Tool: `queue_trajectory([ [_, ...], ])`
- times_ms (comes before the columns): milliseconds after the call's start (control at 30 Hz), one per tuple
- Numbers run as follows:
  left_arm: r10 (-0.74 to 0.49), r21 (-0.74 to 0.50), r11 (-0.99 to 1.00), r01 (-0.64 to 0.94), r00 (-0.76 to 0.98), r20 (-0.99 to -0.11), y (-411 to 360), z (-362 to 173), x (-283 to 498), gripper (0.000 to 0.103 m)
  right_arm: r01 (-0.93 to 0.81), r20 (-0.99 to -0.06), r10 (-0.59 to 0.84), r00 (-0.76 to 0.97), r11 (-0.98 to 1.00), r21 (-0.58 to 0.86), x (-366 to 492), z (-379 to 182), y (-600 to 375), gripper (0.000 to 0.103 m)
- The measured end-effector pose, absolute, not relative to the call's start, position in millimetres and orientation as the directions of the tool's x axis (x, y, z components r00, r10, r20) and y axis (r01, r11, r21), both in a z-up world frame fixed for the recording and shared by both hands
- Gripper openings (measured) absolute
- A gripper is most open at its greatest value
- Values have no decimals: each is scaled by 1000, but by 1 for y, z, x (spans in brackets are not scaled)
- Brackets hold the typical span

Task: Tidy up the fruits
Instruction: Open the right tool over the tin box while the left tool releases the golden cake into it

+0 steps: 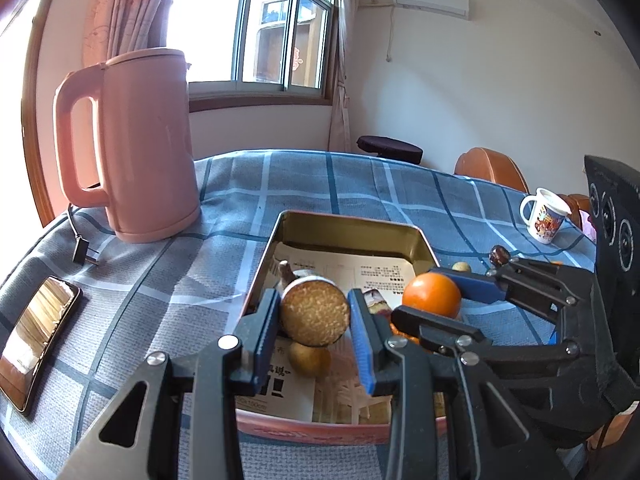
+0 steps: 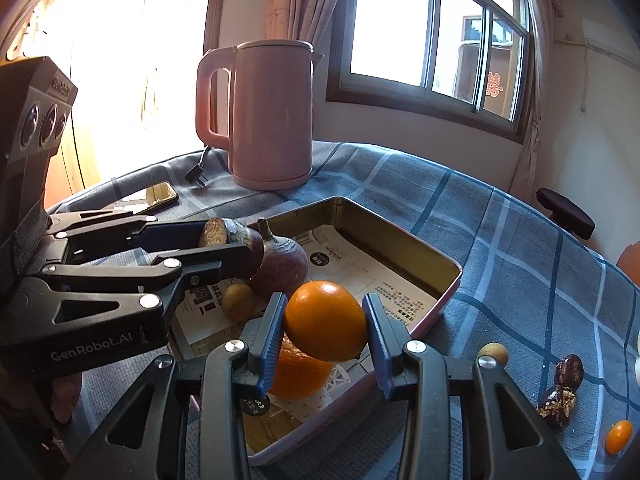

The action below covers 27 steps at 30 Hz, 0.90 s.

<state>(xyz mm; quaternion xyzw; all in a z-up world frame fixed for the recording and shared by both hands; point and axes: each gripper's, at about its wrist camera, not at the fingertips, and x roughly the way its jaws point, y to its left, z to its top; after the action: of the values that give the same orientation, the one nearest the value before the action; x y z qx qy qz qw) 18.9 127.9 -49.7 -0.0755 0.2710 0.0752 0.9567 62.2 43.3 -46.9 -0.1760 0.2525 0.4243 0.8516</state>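
The left gripper (image 1: 314,316) is clamped on a cut purple fruit (image 1: 315,311), its blue pads pressed to either side with the pale seeded cut face turned toward the camera. In the right wrist view that same fruit (image 2: 256,254) hangs above the 9 o'clock edge of the tin tray (image 2: 404,240), stem pointing up. The right gripper (image 2: 325,322) is closed around an orange (image 2: 326,320), held above the near end of the tray; in the left wrist view this orange (image 1: 432,294) sits at 3 o'clock of the purple fruit.

Below the held orange, a second orange (image 2: 300,372) lies in the tray on printed paper. A small brown round fruit (image 2: 239,302) rests on the paper at 9 o'clock of the held orange, just under the purple fruit.

Outside the tray, on the blue checked table (image 2: 520,240), a small tan fruit (image 2: 494,354) lies at 3 o'clock of the right gripper, just beside the tray's outer wall. Farther toward 4 o'clock lie two dark brown pieces (image 2: 560,388) and a small orange fruit (image 2: 618,436).

A pink kettle (image 1: 140,144) stands at 10 o'clock of the tray, its plug (image 1: 84,256) on the cloth beside it. A phone (image 1: 36,340) lies at 9 o'clock, and a white mug (image 1: 544,216) stands at 2 o'clock.
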Motion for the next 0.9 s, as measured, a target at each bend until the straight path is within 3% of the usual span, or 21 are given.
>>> queue_trajectory([
  [133,117,-100,975,-198,842,-526,129,-49,17,38,-815,-591,628,507,573,-90,62,-49,46,41],
  [200,123,-96,975,-201,845,-520,128,-48,16,43,-815,-595,626,504,572,-89,63,-49,47,51],
  [267,142,-87,973,-214,850,-507,128,-46,14,51,-810,-579,630,518,579,-94,61,-47,44,69],
  [333,155,-93,969,-229,857,-492,128,-45,11,65,-806,-552,643,532,585,-96,57,-44,38,70],
  [433,174,-97,964,-246,866,-469,128,-40,9,74,-778,-531,623,575,616,-119,57,-39,22,70],
  [500,177,-100,964,-247,873,-454,126,-37,8,74,-757,-522,607,599,643,-120,63,-34,3,70],
  [700,170,-106,966,-235,890,-423,115,-31,18,88,-619,-543,469,697,775,-125,106,-29,-50,70],
  [900,157,-94,972,-214,896,-415,104,-26,31,91,-601,-619,399,677,785,-151,135,-42,-44,69],
])
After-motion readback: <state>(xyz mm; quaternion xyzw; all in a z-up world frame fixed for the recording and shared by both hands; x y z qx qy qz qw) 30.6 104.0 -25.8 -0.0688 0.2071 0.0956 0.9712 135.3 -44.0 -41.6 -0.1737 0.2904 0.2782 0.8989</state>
